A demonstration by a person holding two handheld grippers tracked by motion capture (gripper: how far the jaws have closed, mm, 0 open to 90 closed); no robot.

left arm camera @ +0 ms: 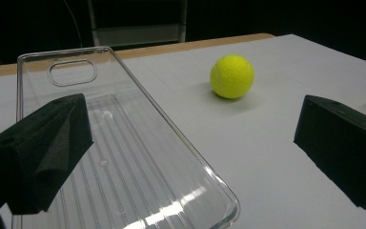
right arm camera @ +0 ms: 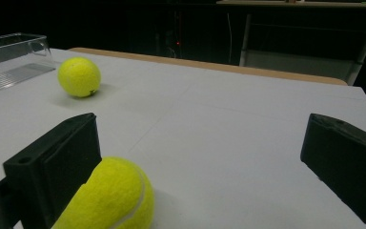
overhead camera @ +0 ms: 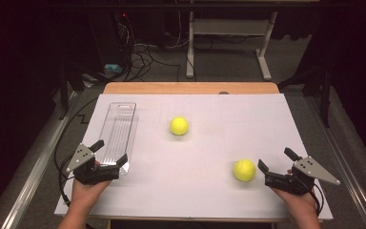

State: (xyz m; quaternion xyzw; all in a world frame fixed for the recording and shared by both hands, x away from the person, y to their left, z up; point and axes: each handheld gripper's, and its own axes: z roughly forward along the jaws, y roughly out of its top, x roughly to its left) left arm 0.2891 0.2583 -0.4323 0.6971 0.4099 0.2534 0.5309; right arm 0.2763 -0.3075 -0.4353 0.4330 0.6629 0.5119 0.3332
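A clear, empty plastic tray lies lengthwise at the table's left. One yellow tennis ball rests mid-table, right of the tray. A second tennis ball sits near the front right. My left gripper stands open at the tray's near end. In the left gripper view one jaw hangs over the tray and the other over the sheet, with the far ball ahead. My right gripper is open just right of the second ball. That ball lies against the inner side of its left jaw, and the far ball and tray lie beyond.
A white sheet covers most of the wooden table. Bare sheet stretches between the two balls and along the right side. Behind the table stand a white desk frame and loose cables on a dark floor.
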